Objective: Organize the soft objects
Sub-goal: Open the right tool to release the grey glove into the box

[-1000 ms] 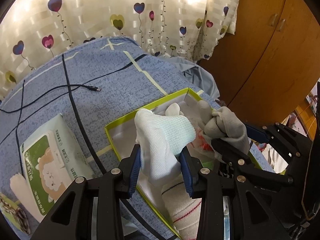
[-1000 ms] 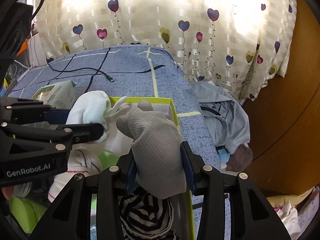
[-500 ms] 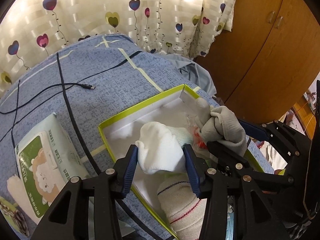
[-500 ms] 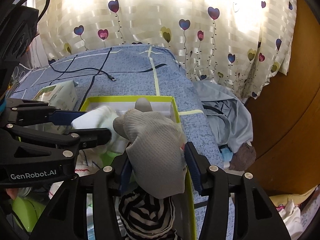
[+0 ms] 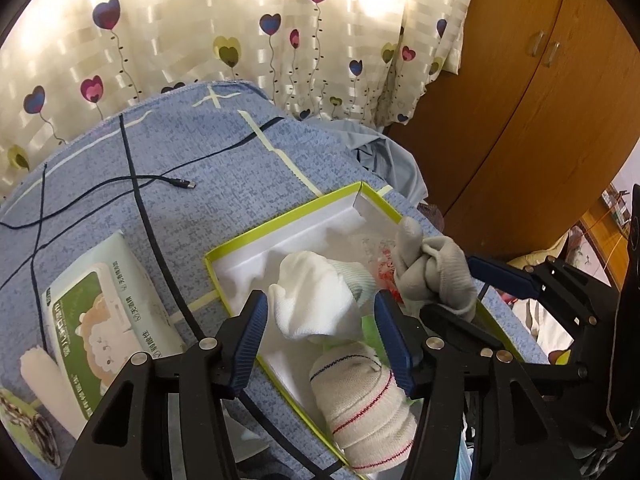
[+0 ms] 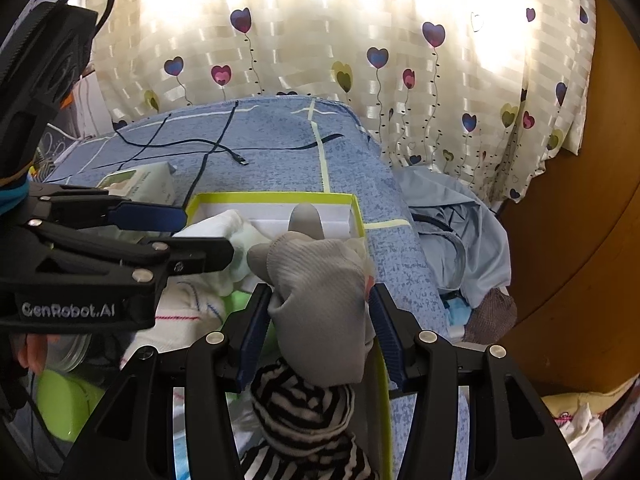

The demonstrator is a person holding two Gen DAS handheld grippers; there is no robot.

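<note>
A green-rimmed white box lies on the blue bedcover. My left gripper is open, its blue pads apart on either side of a rolled white sock that rests inside the box. A cream sock with red and blue stripes lies below it. My right gripper holds a grey sock over the box's right side; the pads stand slightly off the fabric. A black-and-white striped sock lies under it.
A green wet-wipes pack lies left of the box. A black USB cable crosses the bedcover. Light blue clothing is heaped at the bed's right edge. A heart-patterned curtain and a wooden wardrobe stand behind.
My left gripper lowered the white sock into the box and opened, letting it go. My right gripper's pads have widened around the grey sock.
</note>
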